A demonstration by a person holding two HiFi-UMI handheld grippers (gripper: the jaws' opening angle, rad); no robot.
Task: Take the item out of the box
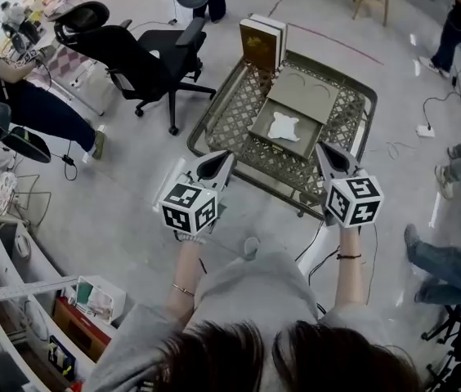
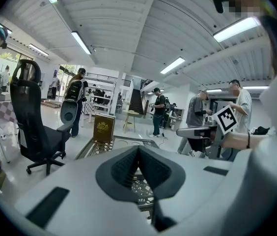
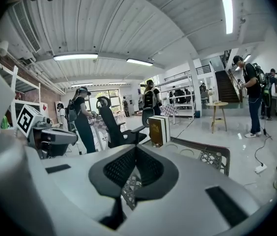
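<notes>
Only head view shows item [image 1: 284, 126] in box [image 1: 262, 126].

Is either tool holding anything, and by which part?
Nothing is held: the left tool and right tool are both shut and empty, short of the box.

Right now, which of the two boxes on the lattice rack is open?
The flat grey box, lid folded back, with a white item lying in it; the brown box stands upright and shut at the far edge.

Grey polished floor [image 1: 132, 211], black office chair [image 1: 145, 60], ceiling strip lights [image 3: 74, 57]
</notes>
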